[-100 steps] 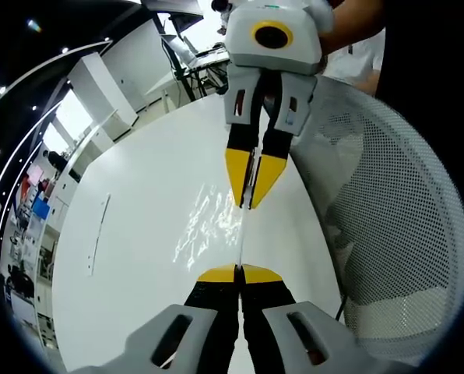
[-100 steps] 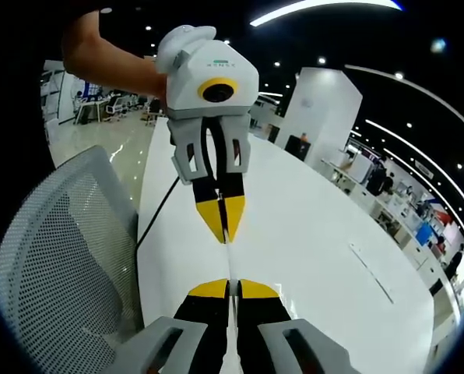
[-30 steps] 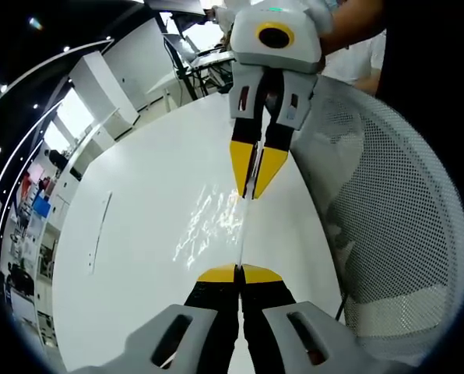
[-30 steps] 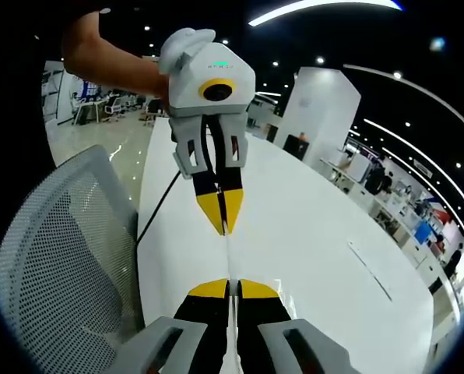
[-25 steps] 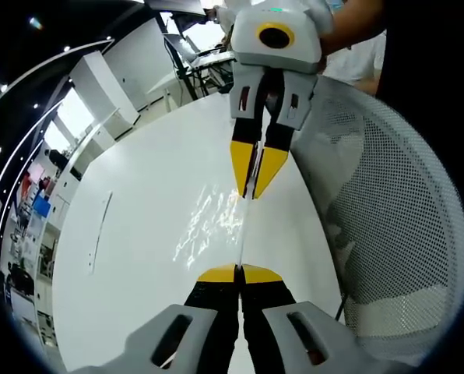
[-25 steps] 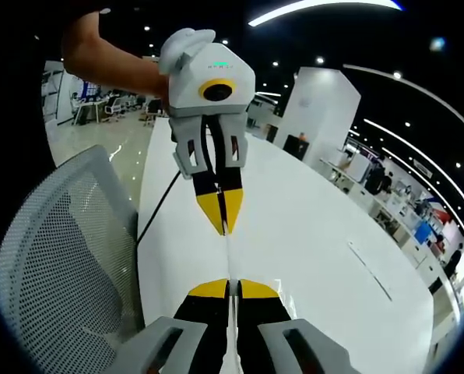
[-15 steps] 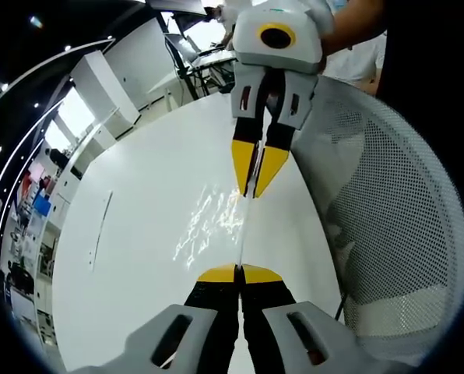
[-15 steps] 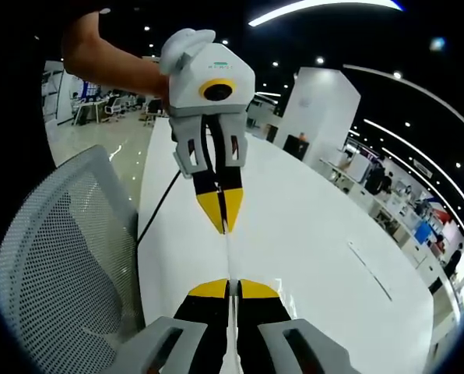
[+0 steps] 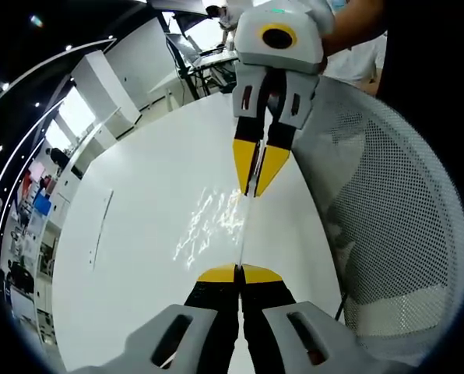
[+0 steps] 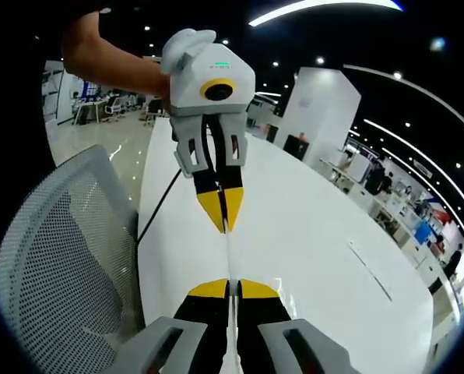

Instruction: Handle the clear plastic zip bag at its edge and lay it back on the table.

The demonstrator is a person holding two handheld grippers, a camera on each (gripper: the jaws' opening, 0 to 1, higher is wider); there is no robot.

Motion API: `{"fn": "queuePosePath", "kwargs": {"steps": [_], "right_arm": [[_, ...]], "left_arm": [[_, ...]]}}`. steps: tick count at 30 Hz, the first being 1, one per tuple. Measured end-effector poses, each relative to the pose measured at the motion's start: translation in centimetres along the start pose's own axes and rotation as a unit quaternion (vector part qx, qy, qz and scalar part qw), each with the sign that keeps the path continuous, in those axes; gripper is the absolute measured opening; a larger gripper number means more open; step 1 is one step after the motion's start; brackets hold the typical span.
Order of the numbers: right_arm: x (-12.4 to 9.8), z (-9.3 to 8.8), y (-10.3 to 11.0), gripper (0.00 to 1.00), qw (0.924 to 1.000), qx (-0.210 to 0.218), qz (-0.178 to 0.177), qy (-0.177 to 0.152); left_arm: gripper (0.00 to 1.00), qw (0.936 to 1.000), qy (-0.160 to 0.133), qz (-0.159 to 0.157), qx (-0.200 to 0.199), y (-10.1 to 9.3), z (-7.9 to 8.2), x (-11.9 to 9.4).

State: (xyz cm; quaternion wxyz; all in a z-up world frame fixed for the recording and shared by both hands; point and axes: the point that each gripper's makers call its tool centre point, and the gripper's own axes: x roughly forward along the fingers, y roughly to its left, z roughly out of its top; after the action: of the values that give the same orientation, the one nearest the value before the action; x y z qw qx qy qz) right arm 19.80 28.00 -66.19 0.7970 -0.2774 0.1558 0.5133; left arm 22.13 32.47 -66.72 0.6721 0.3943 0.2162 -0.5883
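fingers of left gripper and right gripper clamped on opposite edges of zip bag, stretched above table.

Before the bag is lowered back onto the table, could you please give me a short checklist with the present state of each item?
1. Left gripper shut on the zip bag edge: ok.
2. Right gripper shut on the opposite edge: ok.
3. Bag stretched taut between both grippers, above the white table: ok.
4. Table surface beneath free of objects: ok.
5. Bag clear of the mesh chair beside the table: ok.
6. Zip seal closed: cannot tell.
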Motion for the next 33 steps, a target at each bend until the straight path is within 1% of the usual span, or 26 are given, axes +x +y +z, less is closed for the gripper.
{"fn": "queuePosePath", "kwargs": {"steps": [33], "right_arm": [[-0.25, -0.16, -0.17, 0.00, 1.0000, 0.001, -0.003, 0.001]], "left_arm": [[0.00, 1.0000, -0.001, 0.007, -0.003, 0.15, -0.26, -0.34]]}}
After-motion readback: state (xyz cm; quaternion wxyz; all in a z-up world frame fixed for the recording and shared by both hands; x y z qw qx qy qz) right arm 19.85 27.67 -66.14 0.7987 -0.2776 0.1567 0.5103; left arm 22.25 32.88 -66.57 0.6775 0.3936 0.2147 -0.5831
